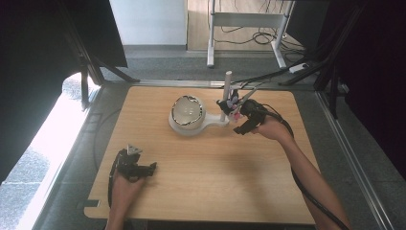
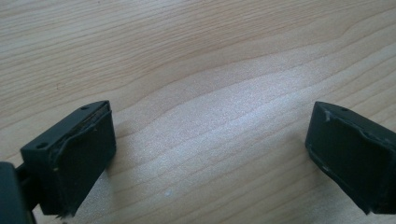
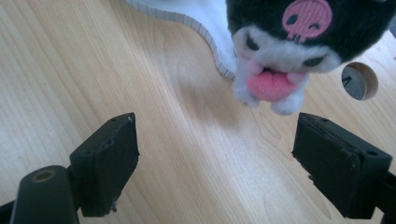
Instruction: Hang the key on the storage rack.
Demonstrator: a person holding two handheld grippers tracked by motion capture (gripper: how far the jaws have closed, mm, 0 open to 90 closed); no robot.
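Observation:
A black and white plush toy [image 1: 233, 103] with a pink skull mark hangs by the white post [image 1: 227, 86] of a white stand [image 1: 210, 123]. The stand also carries a glossy round dome [image 1: 187, 111]. My right gripper [image 1: 239, 119] sits just right of the plush, open, with nothing between its jaws. In the right gripper view the plush [image 3: 289, 42] hangs just beyond the open right gripper [image 3: 215, 158], over the stand's white base [image 3: 205, 18]. At the front left my left gripper [image 1: 148, 170] rests on the wooden table [image 1: 206, 182]. The left gripper [image 2: 210, 154] is open over bare wood.
A round hole [image 3: 358, 81] in the tabletop lies just behind the plush. Cables trail from both grippers. Beyond the table's far edge stand a white metal frame [image 1: 249, 21] and loose floor cables. Dark curtains flank both sides.

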